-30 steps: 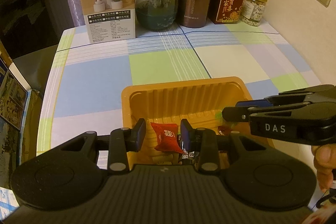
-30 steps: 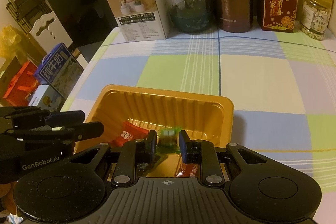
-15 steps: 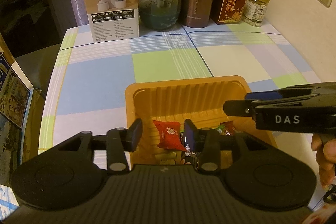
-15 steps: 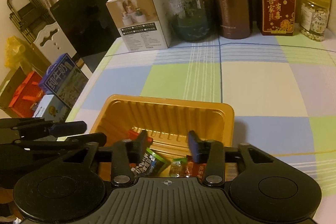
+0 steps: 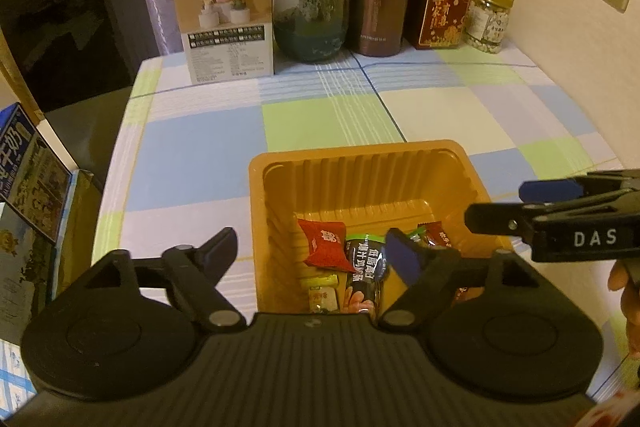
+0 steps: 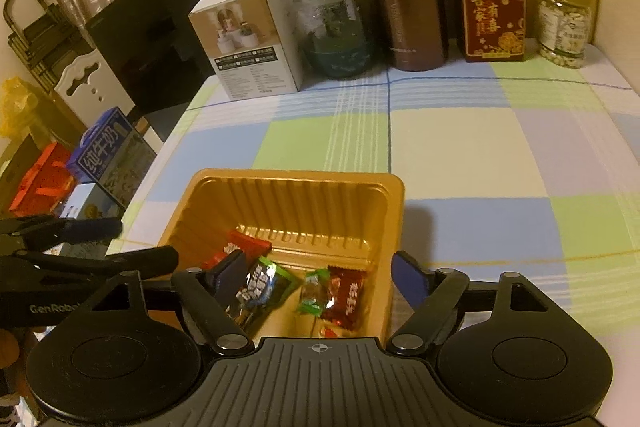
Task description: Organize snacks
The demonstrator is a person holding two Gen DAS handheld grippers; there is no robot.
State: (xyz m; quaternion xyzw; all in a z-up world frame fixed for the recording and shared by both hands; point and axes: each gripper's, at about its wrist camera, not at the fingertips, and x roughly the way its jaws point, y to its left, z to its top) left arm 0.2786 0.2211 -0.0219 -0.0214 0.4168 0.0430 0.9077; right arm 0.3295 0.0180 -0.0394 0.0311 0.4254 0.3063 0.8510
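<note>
Lining table's far edge (image 6: 520,155), box (image 6: 256,47), jars, canister (image 6: 408,7)

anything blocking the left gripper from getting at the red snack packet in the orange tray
Nothing visible does. The left gripper, its jaws opening and empty, hangs over the orange tray, and the red snack packet lies uncovered on top. The right gripper stays off to the side.

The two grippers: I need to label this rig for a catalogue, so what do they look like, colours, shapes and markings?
Both are matte black plastic. The left gripper and right gripper each have a ribbed body, two round discs, silver pivot screws and blue-padded fingers. White lettering reads "DAS" on the right one and "GenRobo" on the left. No cables or sleeves show.
</note>
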